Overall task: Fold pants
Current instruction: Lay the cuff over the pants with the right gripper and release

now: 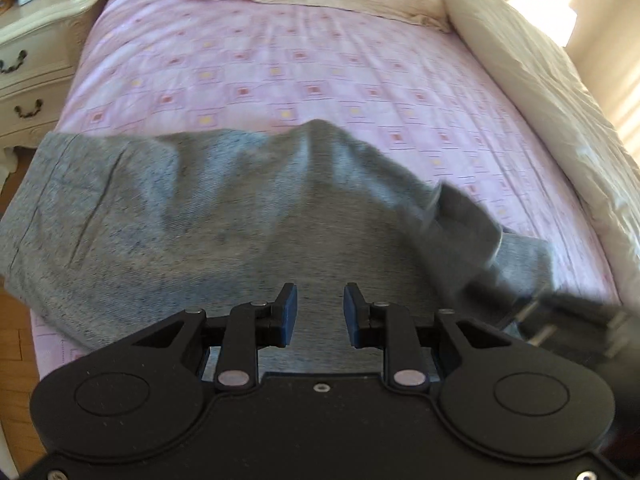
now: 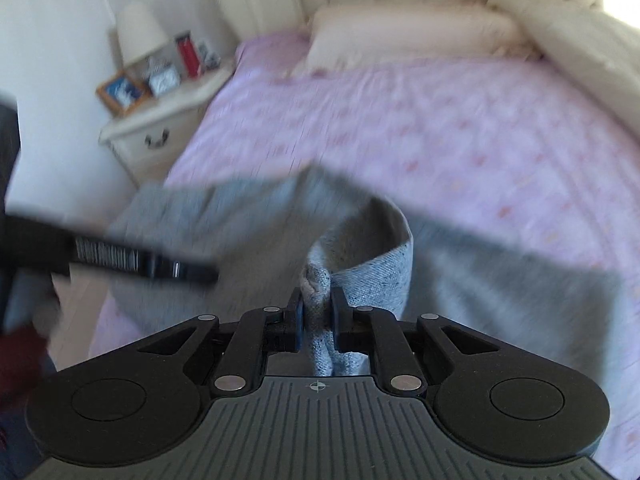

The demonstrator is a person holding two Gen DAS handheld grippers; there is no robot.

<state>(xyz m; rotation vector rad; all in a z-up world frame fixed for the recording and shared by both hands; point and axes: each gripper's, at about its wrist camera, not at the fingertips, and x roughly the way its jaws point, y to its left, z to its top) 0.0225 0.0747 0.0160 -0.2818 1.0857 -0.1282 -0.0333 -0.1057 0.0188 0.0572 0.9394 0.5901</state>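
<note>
Grey pants [image 1: 208, 216] across pink bed [image 1: 280, 64]. Left tongs [image 1: 320, 314] apart, empty, above pants. Right tongs [image 2: 318, 314] clamped on bunched pants fabric.

Left gripper [image 1: 320, 312] angled down, fingers [image 1: 289, 310] apart w/ nothing between them. Right gripper [image 2: 317, 312] also tilted down, fingers [image 2: 298, 316] close together, bunch of grey pants [image 2: 318, 308] fabric wedged between them.

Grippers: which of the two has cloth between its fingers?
The right gripper: a bunched fold of the grey pants sits between its fingers. The left gripper is open over the pants, nothing in its gap.
</note>
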